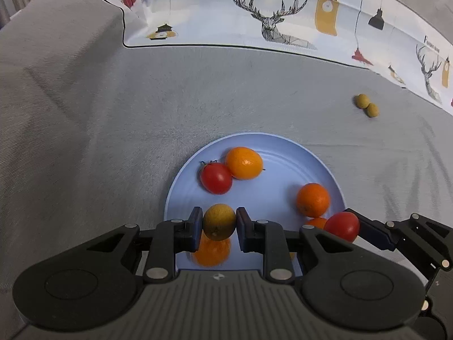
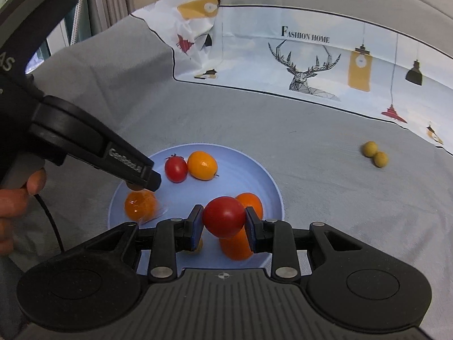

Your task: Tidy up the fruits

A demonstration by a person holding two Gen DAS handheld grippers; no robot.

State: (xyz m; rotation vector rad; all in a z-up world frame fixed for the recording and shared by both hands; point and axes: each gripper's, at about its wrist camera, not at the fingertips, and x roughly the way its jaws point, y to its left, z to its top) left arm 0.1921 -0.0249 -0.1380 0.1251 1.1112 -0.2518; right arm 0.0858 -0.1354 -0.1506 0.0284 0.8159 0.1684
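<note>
In the left wrist view, the left gripper (image 1: 219,223) is clenched on a small round olive-green fruit (image 1: 218,221) just above the near part of the round pale-blue plate (image 1: 283,144), where 1 red tomato and some oranges already lie. In the right wrist view, the right gripper (image 2: 224,223) grasps a glossy red tomato (image 2: 223,217) over the plate's near right side, while 2 small olive-green fruits (image 2: 375,153) wait on the grey cloth far right. Judging by this, the delivery step is in hand, and next each gripper needs lowering and releasing into a free spot on the plate.

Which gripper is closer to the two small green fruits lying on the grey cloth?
Right. The right gripper, shut on a red tomato, is over the plate's side toward the green fruits. The left gripper, holding a yellow-green fruit, is over the far side.
</note>
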